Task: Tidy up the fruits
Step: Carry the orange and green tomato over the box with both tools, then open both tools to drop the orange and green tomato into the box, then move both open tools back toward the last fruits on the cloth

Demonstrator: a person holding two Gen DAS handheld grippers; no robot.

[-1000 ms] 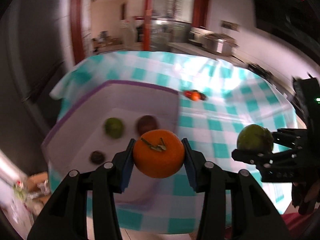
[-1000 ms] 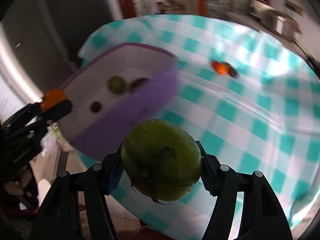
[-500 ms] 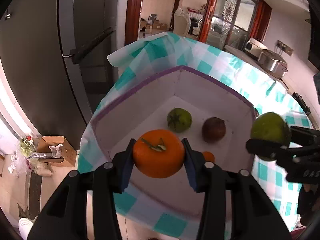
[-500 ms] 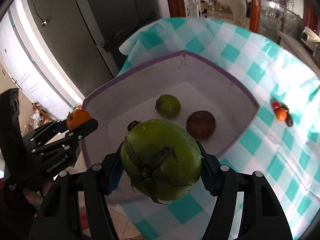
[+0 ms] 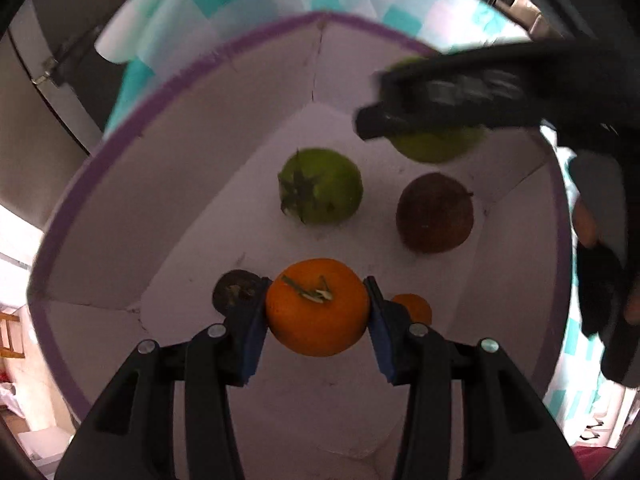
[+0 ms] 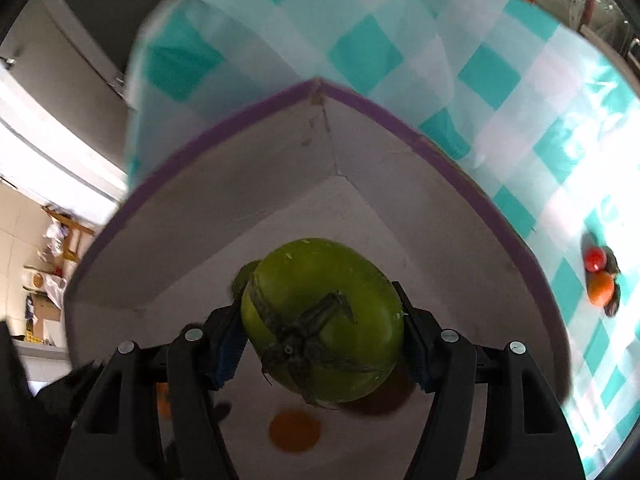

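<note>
- The left gripper (image 5: pixel 318 307), black with blue pads, pinches a round orange fruit with a dry stem (image 5: pixel 317 306) between its jaws, held above the floor of a white cardboard box with a purple-taped rim (image 5: pixel 132 116).
- The right gripper (image 6: pixel 322 330) clamps a large green tomato-like fruit with a dark star-shaped calyx (image 6: pixel 322 326), its blue pads pressed to both sides; it too hangs over the box interior, near the far corner.
- In the left wrist view, the right gripper crosses the upper right of the frame, blurred, with its green fruit partly hidden behind the black fingers.
- Lying on the box floor: a second green fruit with a dark calyx (image 5: pixel 320 186), a dark brown round fruit (image 5: pixel 434 212) beside it to the right, a small dark shrivelled fruit (image 5: pixel 236 290) just behind the left pad, and a small orange fruit (image 5: pixel 414 306) just behind the right pad.
- The box rests on a table covered with a teal-and-white checked cloth (image 6: pixel 400 40).
- Outside the box, on the cloth at the right of the right wrist view, sits a small cluster: a red fruit (image 6: pixel 595 258), an orange one (image 6: pixel 600 288) and dark pieces touching them.
</note>
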